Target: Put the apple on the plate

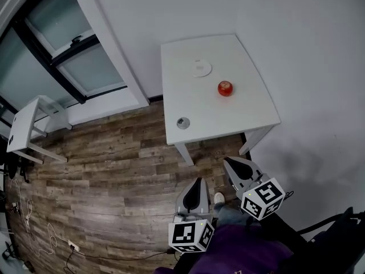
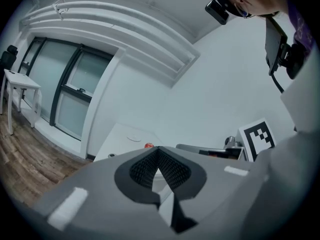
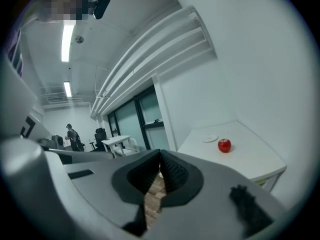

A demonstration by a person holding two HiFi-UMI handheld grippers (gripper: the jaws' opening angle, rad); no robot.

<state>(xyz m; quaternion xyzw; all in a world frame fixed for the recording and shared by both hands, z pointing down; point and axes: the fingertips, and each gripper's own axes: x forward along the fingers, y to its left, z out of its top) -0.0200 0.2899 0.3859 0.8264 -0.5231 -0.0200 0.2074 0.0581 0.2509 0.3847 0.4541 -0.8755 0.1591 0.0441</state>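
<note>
1. Apple [image 1: 225, 88], red, stands on the white tabletop [image 1: 251, 107], a little to the right of its middle, and nothing touches it.
2. In the head view the plate [image 1: 201, 68], small and white, lies at about 10 o'clock from the apple, near it but apart.
3. A round grey thing [image 1: 183, 123] lies on the same tabletop at about 8 o'clock from the apple, close to the near left edge.
4. Both claws are over the wooden floor [image 1: 114, 170], in front of the tabletop and well apart from the apple.
5. The right claw [image 1: 228, 161] is clenched and holds nothing. The apple is at about 12 o'clock from it, past the near edge of the tabletop.
6. The left claw [image 1: 198, 180] is also clenched and empty. The apple is at about 1 o'clock from it.
7. In the right gripper view the apple [image 3: 224, 145] appears at 2 o'clock from the claw tips [image 3: 160, 156], with the plate [image 3: 210, 138] just behind it.
8. A small white table [image 1: 23, 124] stands far away at 9 o'clock.
</note>
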